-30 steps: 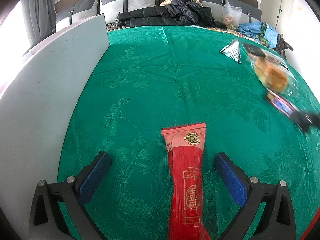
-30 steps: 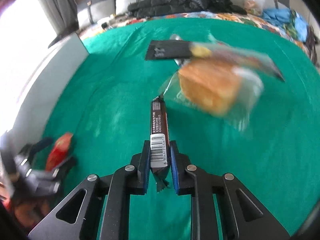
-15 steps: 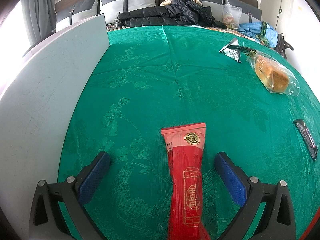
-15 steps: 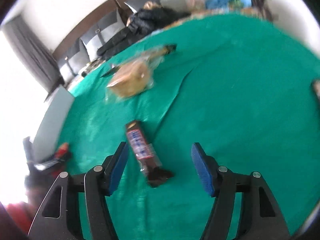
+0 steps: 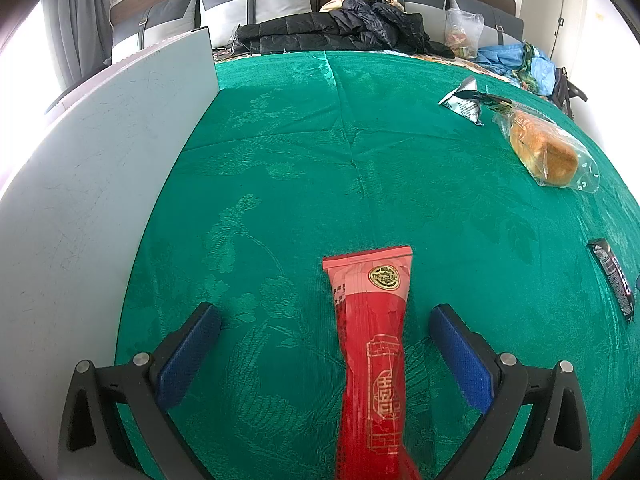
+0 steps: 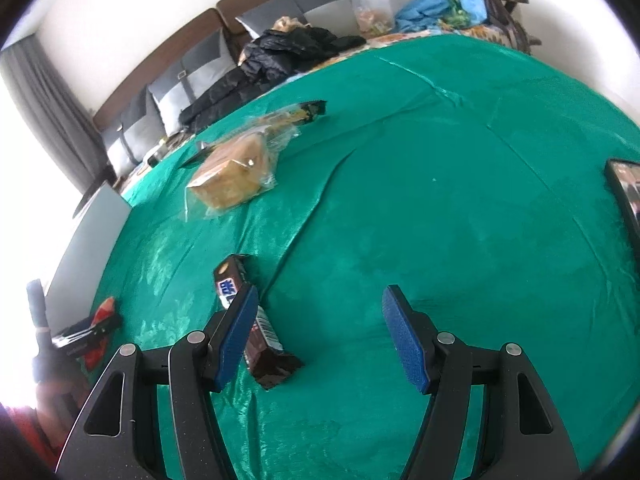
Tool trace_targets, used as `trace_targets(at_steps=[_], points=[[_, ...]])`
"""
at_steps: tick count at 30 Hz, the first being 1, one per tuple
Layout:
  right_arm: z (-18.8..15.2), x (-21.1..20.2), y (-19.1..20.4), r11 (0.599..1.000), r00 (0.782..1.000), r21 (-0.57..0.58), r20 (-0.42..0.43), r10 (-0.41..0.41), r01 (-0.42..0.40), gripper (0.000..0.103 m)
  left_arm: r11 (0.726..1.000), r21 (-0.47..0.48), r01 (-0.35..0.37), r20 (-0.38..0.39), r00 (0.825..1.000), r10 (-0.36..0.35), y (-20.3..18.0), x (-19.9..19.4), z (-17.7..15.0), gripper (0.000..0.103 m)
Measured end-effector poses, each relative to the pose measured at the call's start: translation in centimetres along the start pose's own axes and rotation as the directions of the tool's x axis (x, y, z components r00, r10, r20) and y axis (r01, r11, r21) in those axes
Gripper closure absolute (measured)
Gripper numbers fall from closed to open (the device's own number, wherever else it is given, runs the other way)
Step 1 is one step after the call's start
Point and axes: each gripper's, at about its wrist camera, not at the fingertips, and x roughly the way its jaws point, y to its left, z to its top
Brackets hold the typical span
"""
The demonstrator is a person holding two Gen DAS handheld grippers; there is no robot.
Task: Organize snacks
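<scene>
While both grippers are sitting wide open, I'm lining up snacks on the green cloth [image 5: 400, 184].
Left gripper [image 5: 324, 334] is straddling the red packet [image 5: 374, 344]; right gripper [image 6: 318, 332] is hovering beside the chocolate bar [image 6: 258, 330], needing re-centring.

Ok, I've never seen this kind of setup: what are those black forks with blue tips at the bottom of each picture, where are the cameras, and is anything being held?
Those forks are hand-held grippers, one in each of a person's hands; no robot arm is involved. Each has a fisheye camera looking forward along its two blue-padded fingers, so you get one picture per gripper.

In the left wrist view, the left gripper is open, with a long red snack packet lying between its fingers on the green cloth. A grey board stands at its left.

In the right wrist view, the right gripper is also open. A dark chocolate bar lies on the cloth, partly behind its left finger, not gripped. Farther off lie a bagged bread loaf and a dark wrapper.

Nothing is held.
</scene>
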Motion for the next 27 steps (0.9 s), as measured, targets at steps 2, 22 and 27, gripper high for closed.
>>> trace_targets(at_steps=[2,22,27], points=[[-0.1,0.2,-0.1,1.0,1.0,0.0,-0.005,-0.01,0.01,0.034,1.0,0.0,0.0,0.0,1.0,0.0,0.0,0.0,0.0,0.0],[0.0,0.1,-0.6,0.999,1.0,0.034,-0.013,0.012,-0.011,0.034,1.0,-0.001,0.0,0.0,1.0,0.0,0.0,0.0,0.0,0.0],[0.2,-0.2,2.3,0.996,0.999,-0.084,-0.035,0.029,-0.032,0.034,1.0,-0.001,0.0,0.0,1.0,0.0,0.0,-0.1,-0.1,0.0]])
